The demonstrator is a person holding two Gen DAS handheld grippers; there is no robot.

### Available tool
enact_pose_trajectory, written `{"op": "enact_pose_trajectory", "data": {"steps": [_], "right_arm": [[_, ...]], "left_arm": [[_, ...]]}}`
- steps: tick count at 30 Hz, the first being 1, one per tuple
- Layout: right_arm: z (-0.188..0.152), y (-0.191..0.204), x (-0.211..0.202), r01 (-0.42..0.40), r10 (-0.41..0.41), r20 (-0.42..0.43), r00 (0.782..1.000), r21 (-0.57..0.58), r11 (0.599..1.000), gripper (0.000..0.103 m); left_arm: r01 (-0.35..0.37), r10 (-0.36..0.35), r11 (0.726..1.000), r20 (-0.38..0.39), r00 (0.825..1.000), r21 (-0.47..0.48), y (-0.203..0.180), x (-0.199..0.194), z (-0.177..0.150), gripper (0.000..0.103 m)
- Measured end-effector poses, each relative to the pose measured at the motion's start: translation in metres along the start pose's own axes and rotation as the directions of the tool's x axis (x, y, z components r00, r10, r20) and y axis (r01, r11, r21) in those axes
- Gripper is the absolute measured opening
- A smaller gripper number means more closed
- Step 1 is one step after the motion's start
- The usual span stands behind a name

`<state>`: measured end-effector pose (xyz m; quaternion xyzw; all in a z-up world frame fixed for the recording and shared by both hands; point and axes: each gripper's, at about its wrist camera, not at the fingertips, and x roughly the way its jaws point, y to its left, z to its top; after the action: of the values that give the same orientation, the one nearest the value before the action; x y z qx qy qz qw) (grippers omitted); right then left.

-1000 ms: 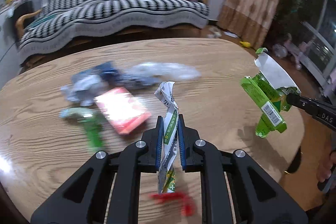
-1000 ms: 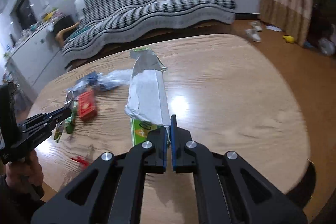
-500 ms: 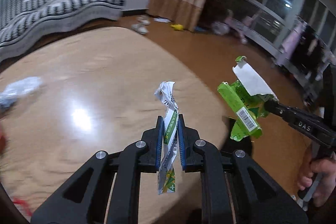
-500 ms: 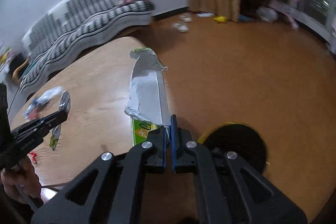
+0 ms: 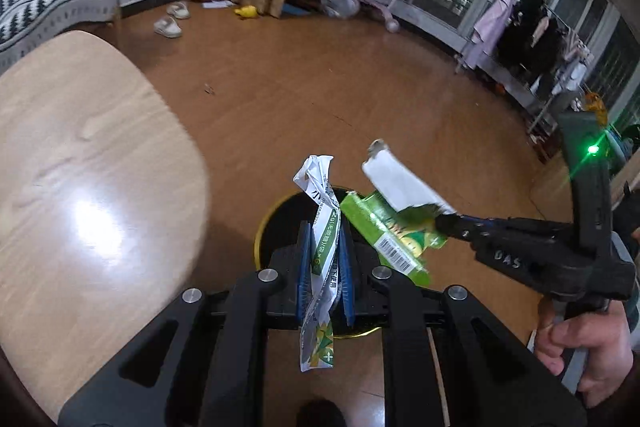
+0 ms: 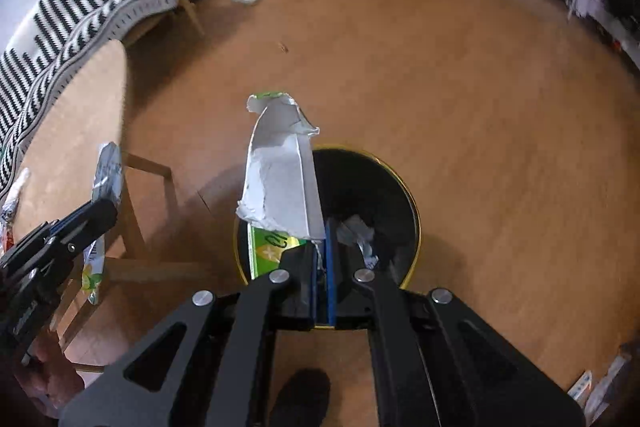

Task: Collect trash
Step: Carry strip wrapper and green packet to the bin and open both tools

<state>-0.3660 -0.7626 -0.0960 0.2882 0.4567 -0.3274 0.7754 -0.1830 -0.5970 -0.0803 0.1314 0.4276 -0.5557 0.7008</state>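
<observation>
My left gripper (image 5: 325, 239) is shut on a crumpled white and green wrapper (image 5: 322, 227), held over a black trash bin with a gold rim (image 5: 276, 215) on the floor. My right gripper (image 6: 322, 235) is shut on a torn green carton with a white inside (image 6: 282, 183), held over the same bin (image 6: 368, 187), which has crumpled trash in it. The carton (image 5: 384, 235) and right gripper (image 5: 444, 221) show in the left wrist view. The left gripper (image 6: 106, 205) and its wrapper (image 6: 106, 175) show at the left of the right wrist view.
The wooden table (image 5: 80, 187) edge is to the left of the bin, with a wooden chair frame (image 6: 148, 227) under it. A striped sofa (image 6: 72, 7) stands at the back left. Slippers (image 5: 170, 23) lie on the wooden floor. A clothes rack (image 5: 520, 35) stands by the windows.
Both grippers have swung right, away from the table, and now hang over the trash bin with their trash still held. The table's litter has left the view.
</observation>
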Motion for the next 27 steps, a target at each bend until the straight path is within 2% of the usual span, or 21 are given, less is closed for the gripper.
{"op": "enact_pose_trajectory", "data": {"steps": [12, 13, 15, 16, 17, 21, 27], "right_arm": [[0.004, -0.011, 0.019, -0.005, 0.008, -0.056, 0.998, 0.055, 0.998, 0.005], [0.004, -0.012, 0.020, -0.004, 0.008, -0.065, 0.998, 0.061, 0.998, 0.008], [0.006, -0.016, 0.022, -0.007, 0.011, -0.069, 0.998, 0.067, 0.998, 0.033], [0.006, -0.017, 0.021, -0.001, 0.006, -0.063, 0.998, 0.069, 0.998, 0.069], [0.006, -0.018, 0.017, 0.008, -0.005, -0.039, 0.999, 0.071, 0.997, 0.083], [0.007, -0.021, 0.008, -0.008, 0.008, -0.001, 1.000, 0.096, 0.995, 0.083], [0.005, -0.026, 0.005, -0.009, 0.009, 0.005, 1.000, 0.103, 0.995, 0.083]], "left_arm": [[0.011, -0.012, 1.000, -0.048, 0.999, -0.012, -0.004, 0.041, 0.006, 0.013], [0.013, -0.014, 1.000, -0.051, 0.999, -0.014, -0.004, 0.041, 0.004, 0.013], [0.016, -0.017, 1.000, -0.060, 0.998, -0.015, -0.002, 0.045, 0.002, 0.013], [0.016, -0.017, 1.000, -0.065, 0.998, -0.014, -0.002, 0.048, 0.002, 0.013], [0.015, -0.016, 1.000, -0.069, 0.997, -0.011, -0.003, 0.050, 0.001, 0.013], [0.016, -0.017, 1.000, -0.079, 0.997, -0.009, -0.005, 0.056, -0.002, 0.013], [0.022, -0.022, 1.000, -0.102, 0.994, -0.002, -0.009, 0.069, -0.003, 0.013]]}}
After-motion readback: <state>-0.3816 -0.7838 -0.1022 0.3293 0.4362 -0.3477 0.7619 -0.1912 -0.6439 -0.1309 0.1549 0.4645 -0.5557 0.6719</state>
